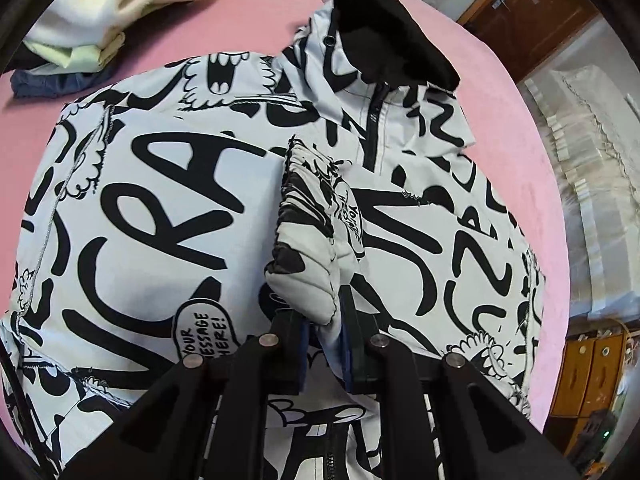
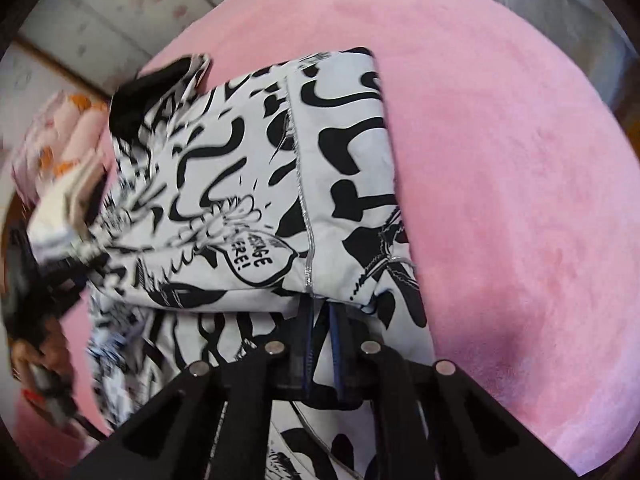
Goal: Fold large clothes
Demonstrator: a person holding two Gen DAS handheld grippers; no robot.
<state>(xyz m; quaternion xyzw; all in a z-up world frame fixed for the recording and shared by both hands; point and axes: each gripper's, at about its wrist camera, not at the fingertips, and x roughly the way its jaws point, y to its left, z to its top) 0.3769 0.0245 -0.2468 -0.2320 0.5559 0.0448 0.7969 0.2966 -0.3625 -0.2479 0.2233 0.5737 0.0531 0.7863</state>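
A white jacket with black graffiti print (image 1: 160,208) lies on a pink bed cover (image 1: 248,20), its black-lined hood (image 1: 384,28) at the far end. My left gripper (image 1: 322,320) is shut on the jacket's gathered sleeve cuff (image 1: 308,248), held above the body of the jacket. In the right wrist view the jacket (image 2: 248,184) is folded over on itself; my right gripper (image 2: 322,316) is shut on its lower edge, lifting a fold. The left gripper and the hand holding it show blurred at the left edge (image 2: 36,308).
A stack of folded cream, pale green and blue clothes (image 1: 100,20) lies at the far left of the bed. Wooden cabinets (image 1: 592,376) and a curtain stand beyond the bed's right edge. A patterned pillow or bedding (image 2: 60,140) lies at the left.
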